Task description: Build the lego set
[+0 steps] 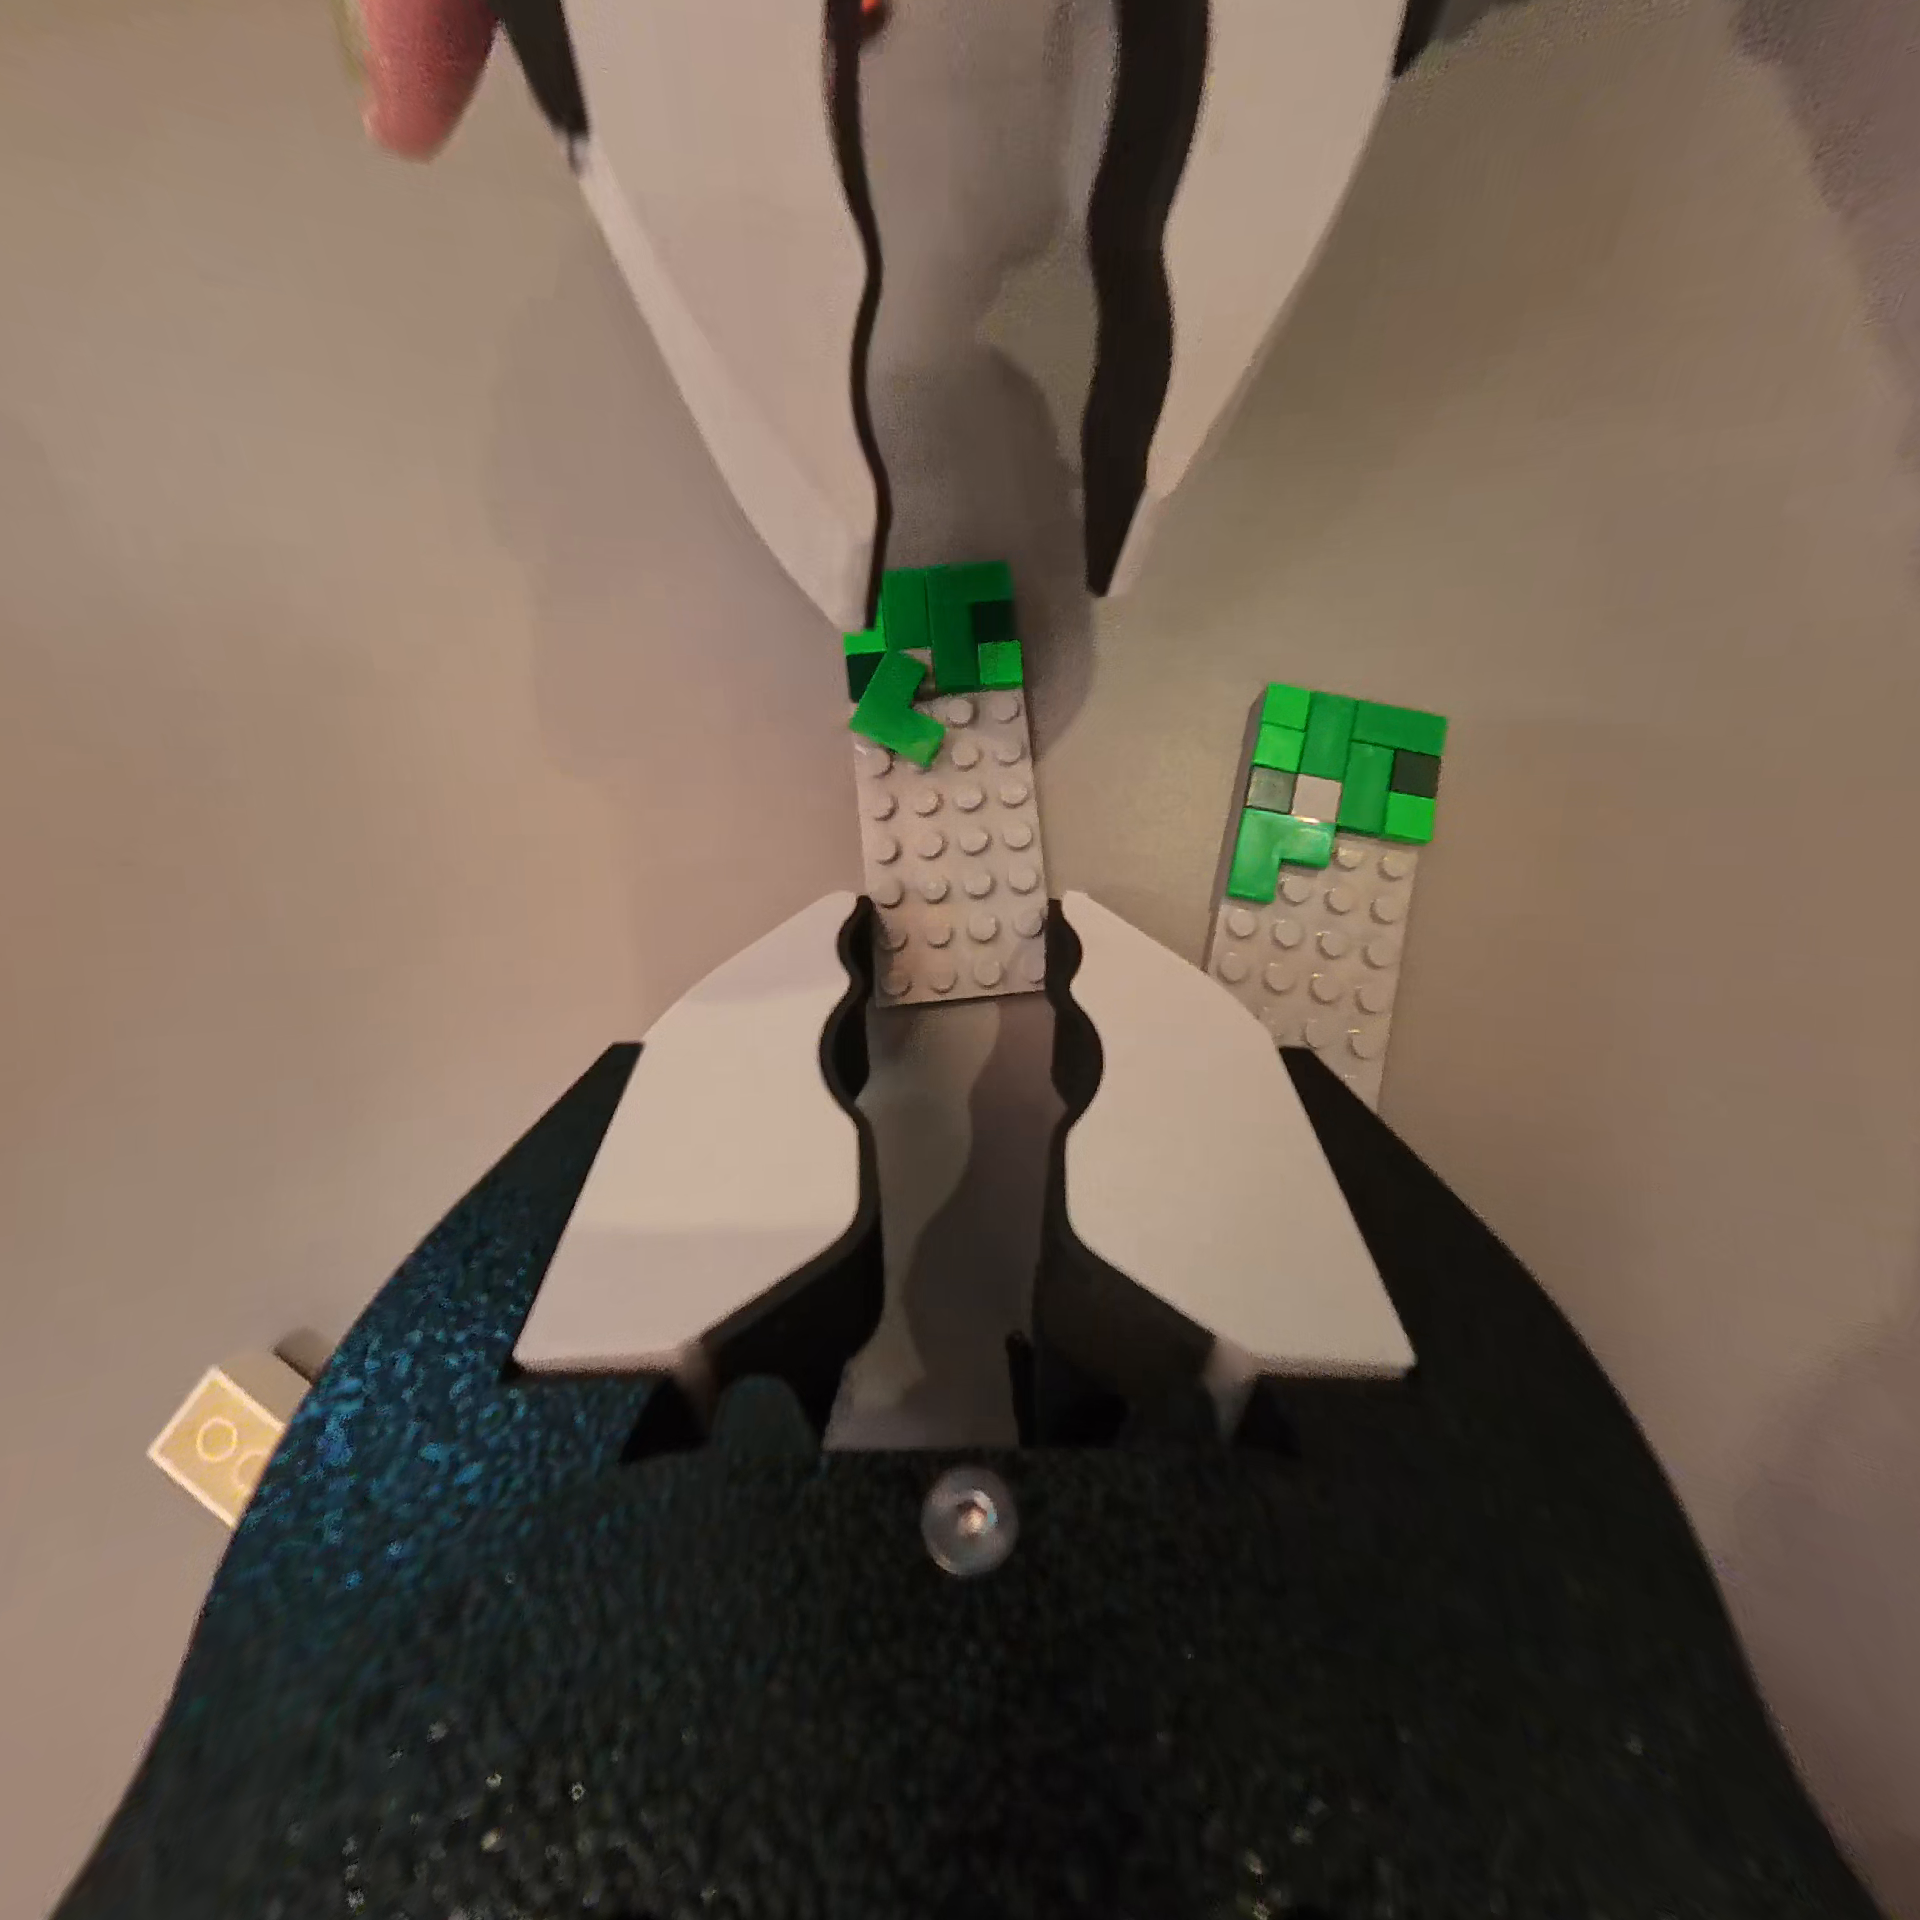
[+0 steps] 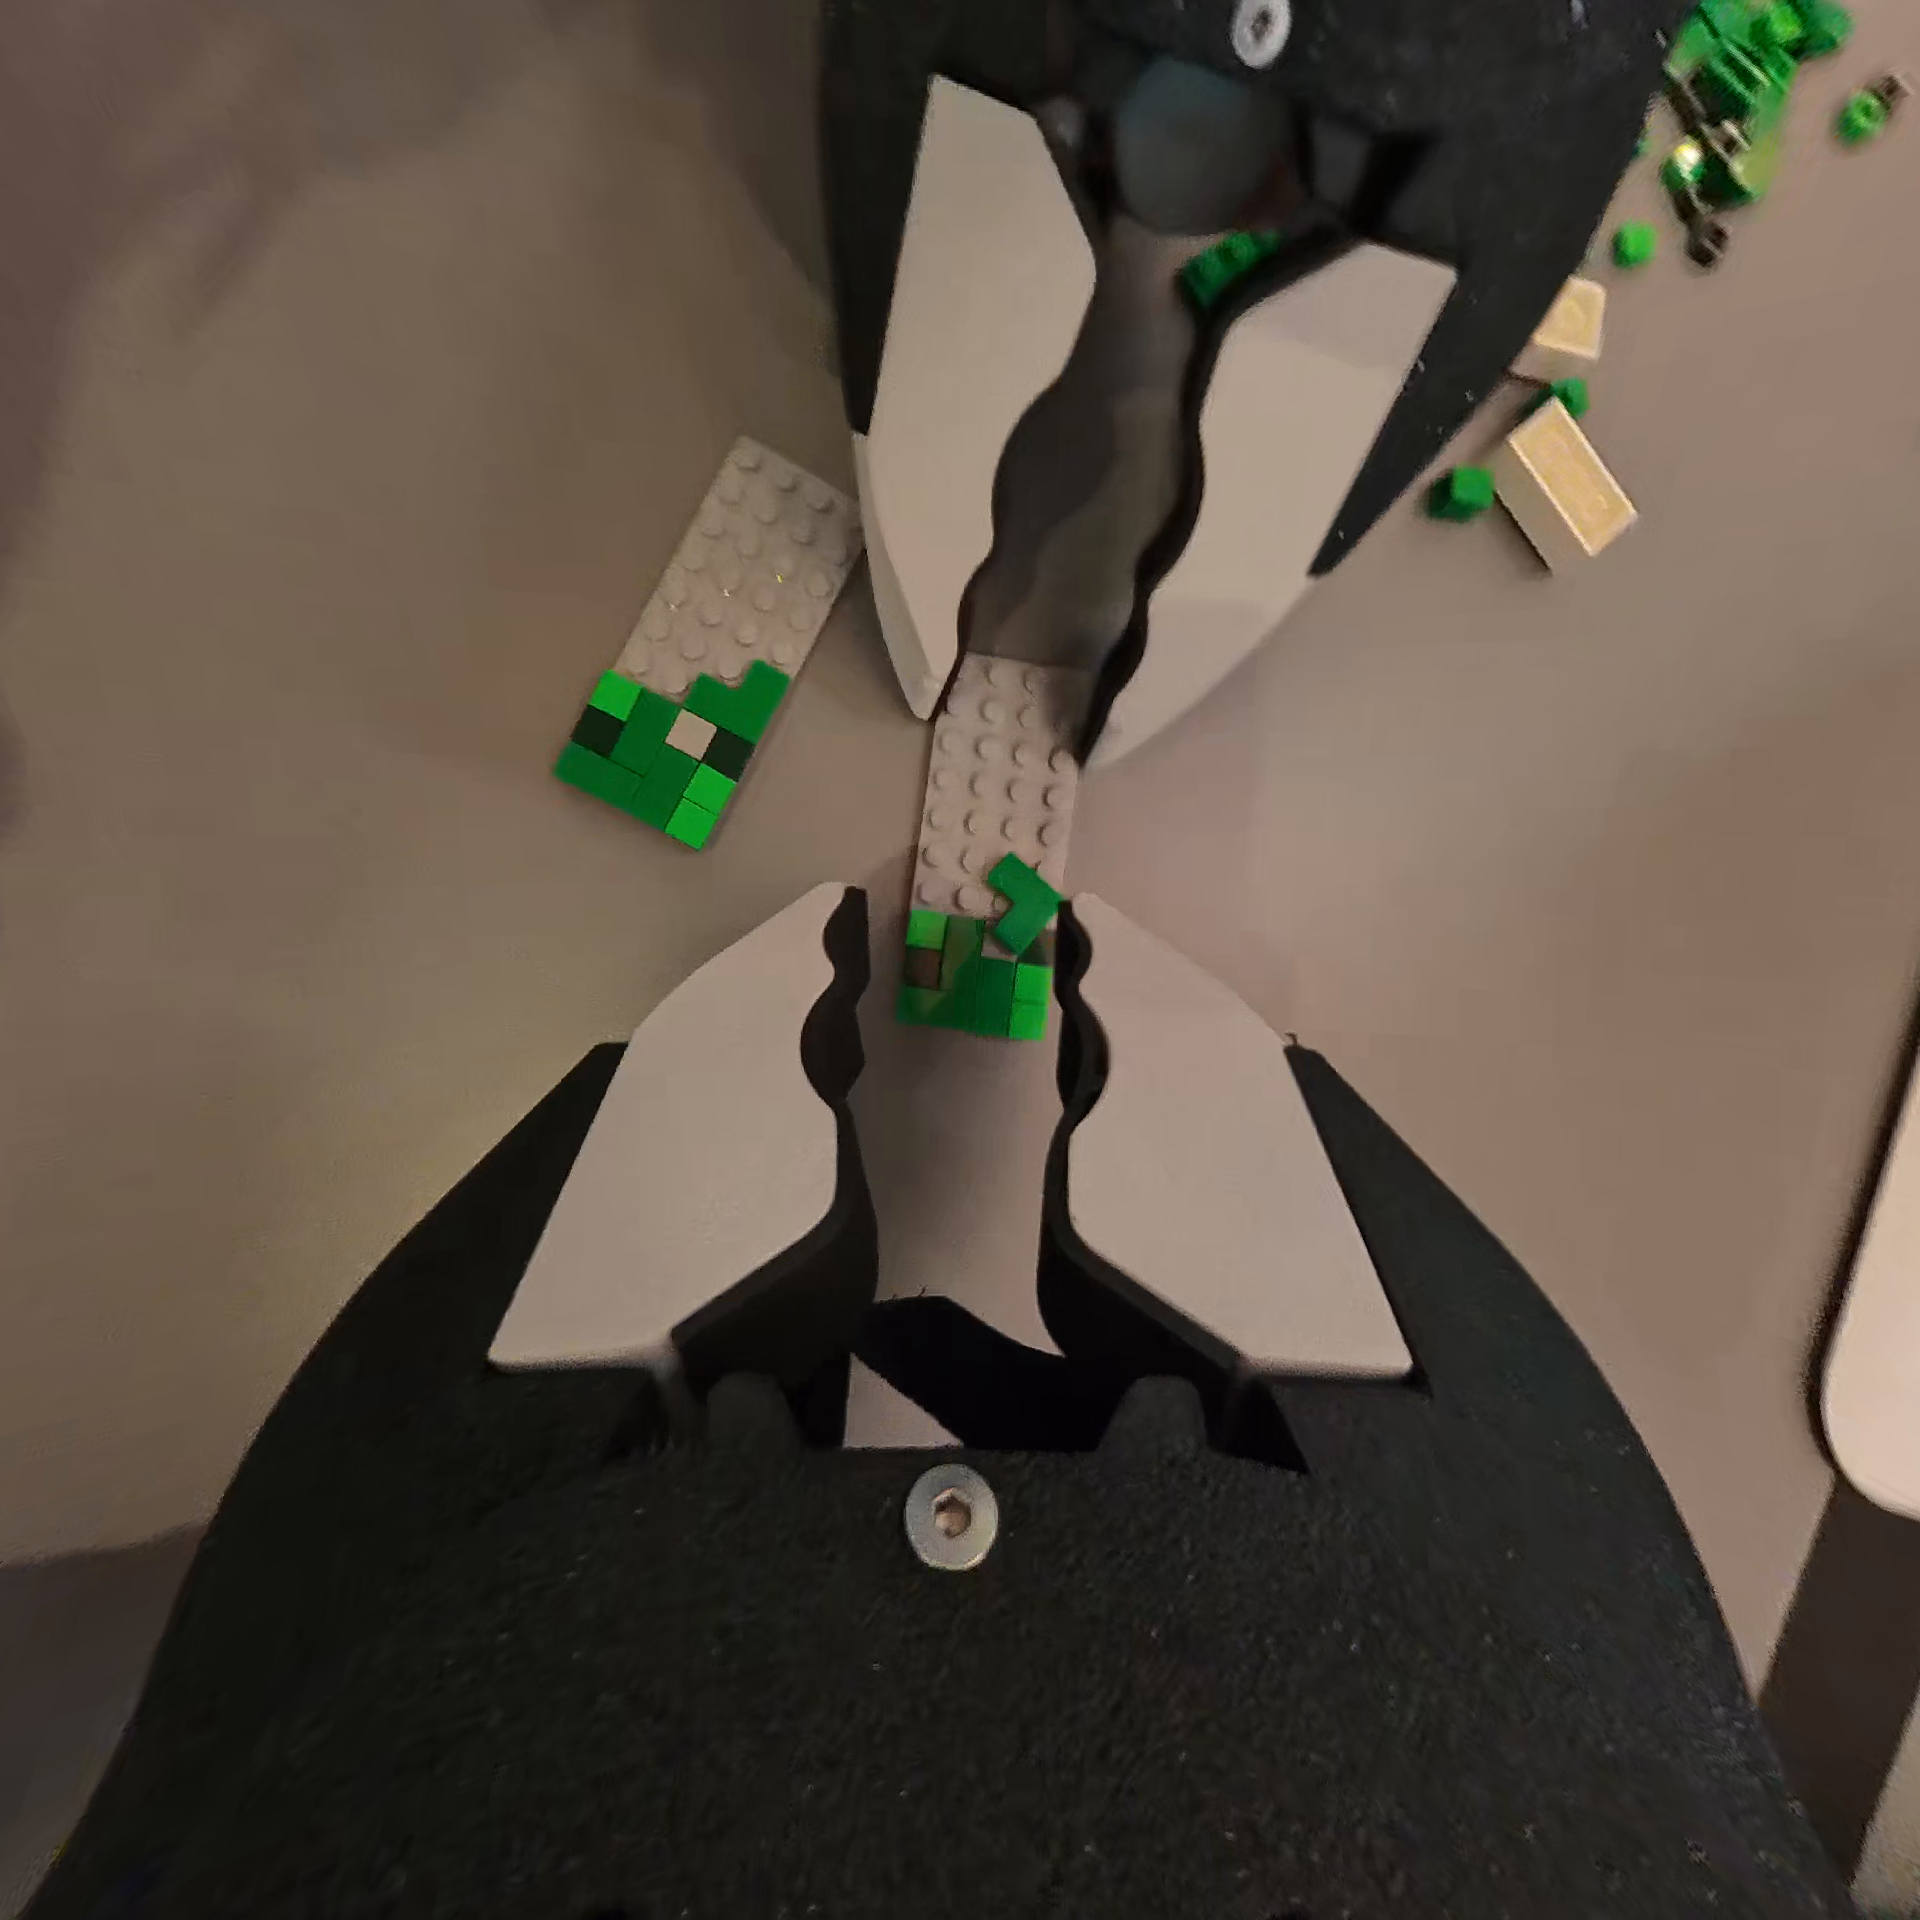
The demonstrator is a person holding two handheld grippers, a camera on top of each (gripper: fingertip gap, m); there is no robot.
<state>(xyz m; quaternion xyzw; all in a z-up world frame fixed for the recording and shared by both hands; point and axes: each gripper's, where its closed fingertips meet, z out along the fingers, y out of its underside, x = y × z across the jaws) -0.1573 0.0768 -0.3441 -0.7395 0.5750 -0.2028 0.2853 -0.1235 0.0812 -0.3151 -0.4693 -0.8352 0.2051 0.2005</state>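
Observation:
A grey studded plate (image 1: 951,852) lies on the table with green tiles over its far end. My left gripper (image 1: 956,920) is shut on the plate's bare near end. A loose green L-shaped tile (image 1: 891,717) lies tilted on the studs beside the tiled patch. In the right wrist view the same plate (image 2: 997,790) runs away from me and the L tile (image 2: 1023,899) sits askew near my right gripper (image 2: 961,909). That gripper is open and straddles the green end, with one finger close to the tiles. It holds nothing.
A second grey plate with more green tiles (image 1: 1320,914) lies beside the first, and also shows in the right wrist view (image 2: 727,582). Tan bricks (image 2: 1569,488) and a pile of loose green pieces (image 2: 1745,94) sit at the far right. A white object (image 2: 1881,1299) borders the right edge. There is about 5 cm between the tips of the two grippers. The white object (image 2: 1881,1299) is about equally far from each gripper, around 25 cm.

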